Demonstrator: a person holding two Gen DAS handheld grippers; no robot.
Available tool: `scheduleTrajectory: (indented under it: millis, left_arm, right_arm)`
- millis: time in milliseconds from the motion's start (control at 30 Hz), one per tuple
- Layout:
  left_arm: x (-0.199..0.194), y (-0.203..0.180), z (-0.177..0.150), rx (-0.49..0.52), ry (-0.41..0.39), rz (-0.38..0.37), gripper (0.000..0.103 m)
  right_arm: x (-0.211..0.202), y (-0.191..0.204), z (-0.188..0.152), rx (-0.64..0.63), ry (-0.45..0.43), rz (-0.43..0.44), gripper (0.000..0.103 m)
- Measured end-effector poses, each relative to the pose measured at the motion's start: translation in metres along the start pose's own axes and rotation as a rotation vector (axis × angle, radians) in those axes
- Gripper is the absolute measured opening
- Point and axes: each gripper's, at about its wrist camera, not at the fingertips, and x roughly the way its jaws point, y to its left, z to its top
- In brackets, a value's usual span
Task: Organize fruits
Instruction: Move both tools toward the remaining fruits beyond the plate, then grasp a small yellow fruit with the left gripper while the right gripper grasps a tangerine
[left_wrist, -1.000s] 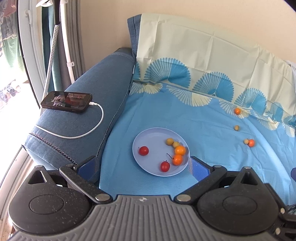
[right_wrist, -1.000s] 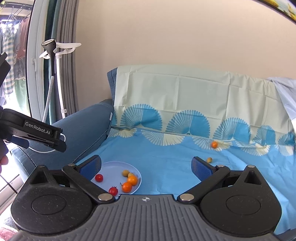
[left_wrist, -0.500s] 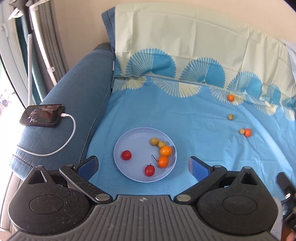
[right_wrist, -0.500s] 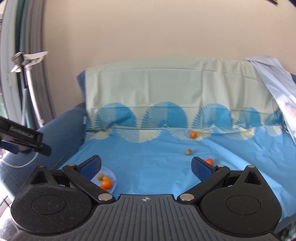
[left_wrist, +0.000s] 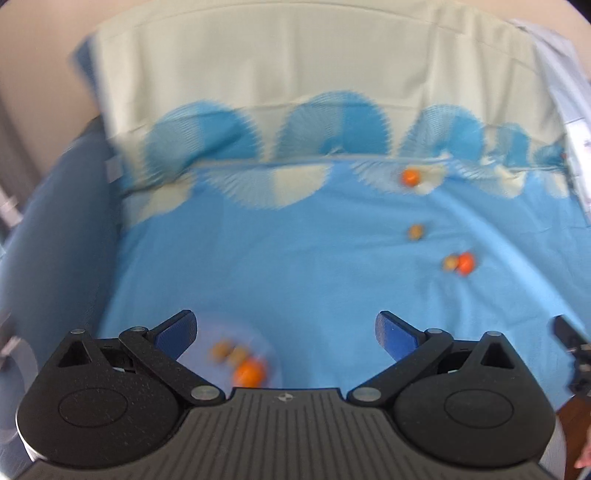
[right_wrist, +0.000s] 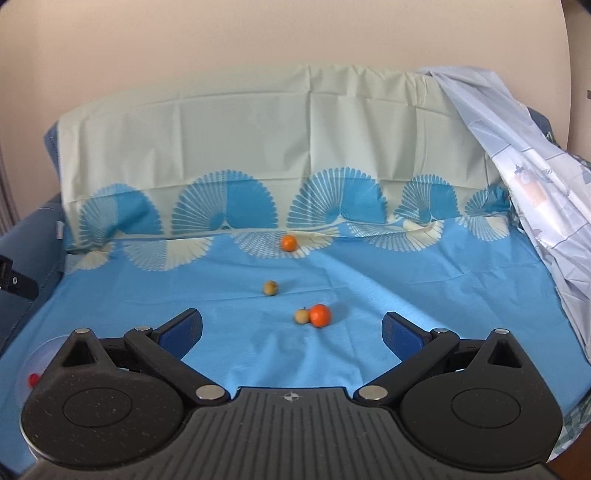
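Four fruits (right_wrist: 320, 315) lie right of the plate (left_wrist: 275, 363).

Blue fan-patterned sheet (right_wrist: 369, 295), orange fruits (right_wrist: 320, 315)

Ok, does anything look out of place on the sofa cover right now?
Yes: four small fruits lie loose on the blue cover instead of on the plate: an orange one by the backrest, a yellowish one nearer, and a touching yellowish and orange pair.

No readable text, labels, brands or numbers anywhere in either wrist view.
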Motion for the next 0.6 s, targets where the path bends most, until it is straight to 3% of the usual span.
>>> scheduleTrajectory:
  millis: [167,267,433,600]
  left_arm:
    - [0.096,-0.060,0.046,-0.003,0.029,-0.096,0.103]
    - [0.157,-0.094,0.064,0.031,0.066,-0.116,0.103]
    - [0.242,-0.136,0.079,0.112,0.126,-0.128,0.103]
    - [0.303,-0.164,0.086,0.153,0.166,-0.154,0.103]
  right_arm:
    - [0.093,-0.026,0.006,0.075,0.015,-0.123,0.102]
    - [0.141,-0.035,-0.002,0.127,0.072,-0.128,0.102]
    - [0.216,-0.037,-0.026,0.078,0.124,-0.192,0.102]
    - [0.275,-0.042,-0.048,0.065,0.200,-0.227,0.102]
